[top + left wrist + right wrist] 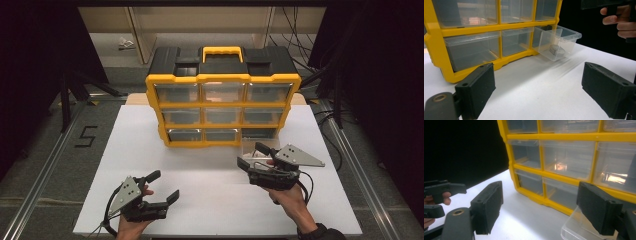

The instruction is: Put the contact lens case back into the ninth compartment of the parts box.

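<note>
The clear drawer [557,42] is shown pulled partway out of the bottom right slot of the yellow organiser [222,95], a small round object [557,50] lying inside. The right gripper [255,157] is held just before the drawer, jaws spread; the left gripper [162,186] waits well apart, jaws likewise spread. The drawer appears opened; reaching in for the object is judged next.
</note>
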